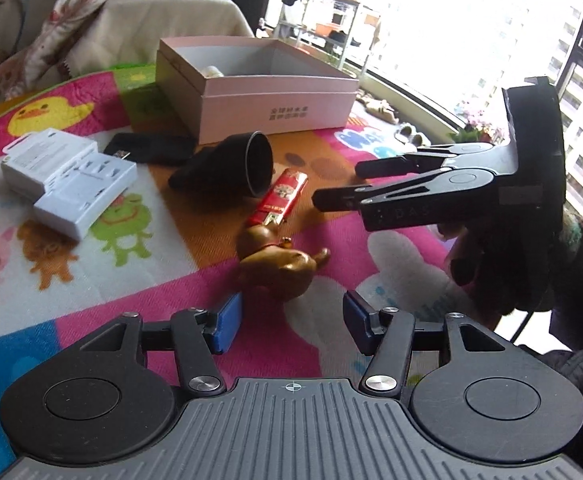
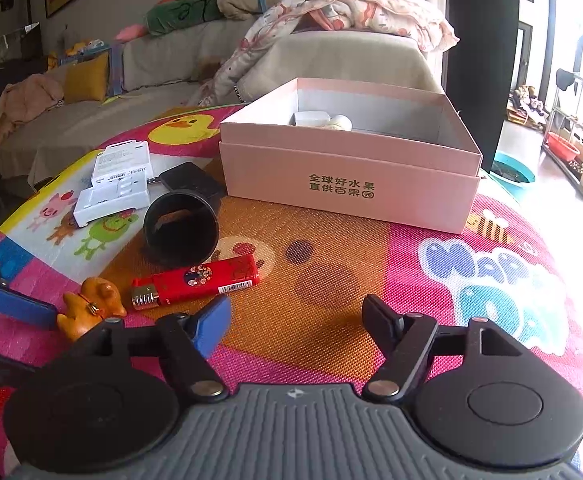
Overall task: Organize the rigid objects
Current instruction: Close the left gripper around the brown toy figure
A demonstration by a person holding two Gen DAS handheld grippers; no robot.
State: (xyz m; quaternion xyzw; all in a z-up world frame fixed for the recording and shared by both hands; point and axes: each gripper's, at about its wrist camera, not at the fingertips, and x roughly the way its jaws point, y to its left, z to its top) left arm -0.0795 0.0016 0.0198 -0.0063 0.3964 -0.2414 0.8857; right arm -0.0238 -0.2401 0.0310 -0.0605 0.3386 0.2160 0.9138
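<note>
Two pale items lie inside the open pink cardboard box (image 2: 351,184); gold figurine (image 1: 279,264), red lighter (image 2: 197,282), black cup (image 2: 181,226), white cases (image 1: 67,184) remain on the worktop (image 2: 311,300). Both hand-held grippers, left (image 1: 289,322) and right (image 2: 295,322), open, empty.

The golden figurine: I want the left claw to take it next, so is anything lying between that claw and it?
Nothing visible does. The golden figurine lies on the mat just ahead of the open left claw, with bare mat between. The red lighter lies beyond it.
</note>
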